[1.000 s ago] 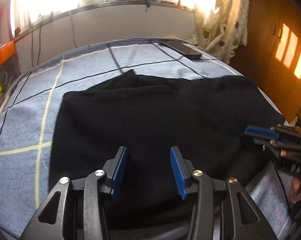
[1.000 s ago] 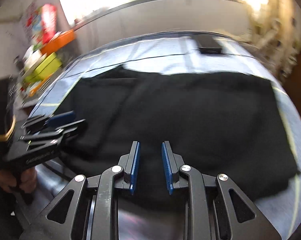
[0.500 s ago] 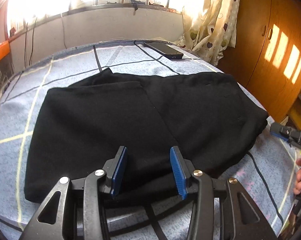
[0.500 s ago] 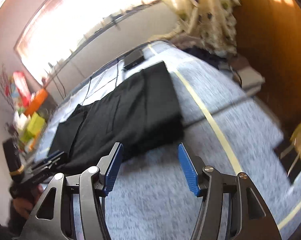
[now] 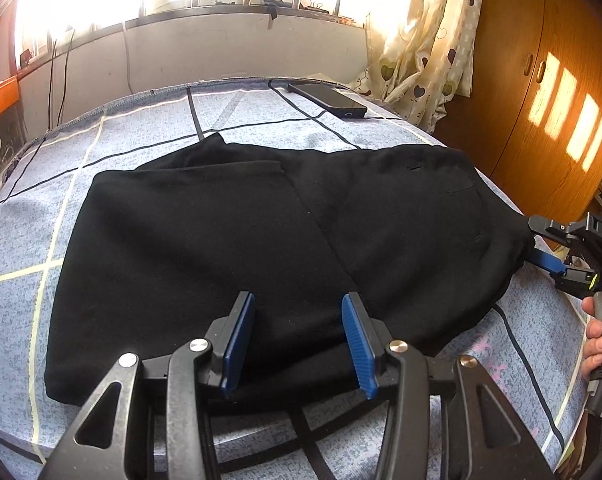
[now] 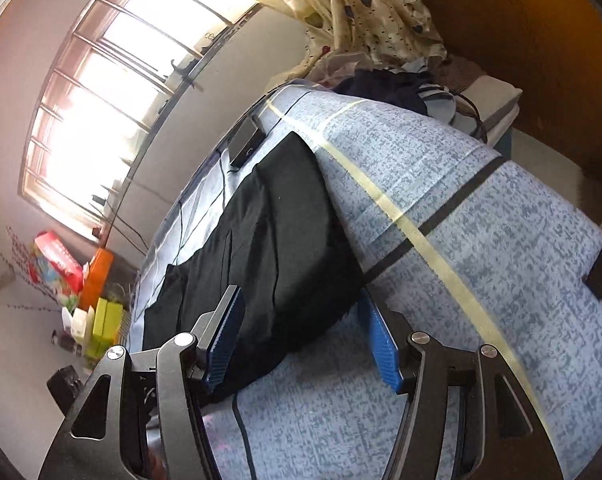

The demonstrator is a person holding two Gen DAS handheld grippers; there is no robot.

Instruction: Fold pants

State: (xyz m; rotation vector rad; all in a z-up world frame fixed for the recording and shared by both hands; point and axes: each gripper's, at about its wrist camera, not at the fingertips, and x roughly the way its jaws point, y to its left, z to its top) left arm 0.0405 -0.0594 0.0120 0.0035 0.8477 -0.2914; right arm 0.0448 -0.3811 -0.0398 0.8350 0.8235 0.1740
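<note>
Lying flat, black pants (image 5: 261,248), folded over

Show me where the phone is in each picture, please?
Left wrist view: the phone lies near the top, right of middle, on the blue checked bedcover, beyond the black pants.
Right wrist view: the phone sits upper left of middle, tilted, past the pants' far end.
Shared landmark: the heart-print curtain, close by the phone in both.

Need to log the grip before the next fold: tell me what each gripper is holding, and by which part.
Nothing is held. The left gripper is open over the pants. The right gripper, whose jaws have just opened, straddles their end corner without pressing on it.
</note>
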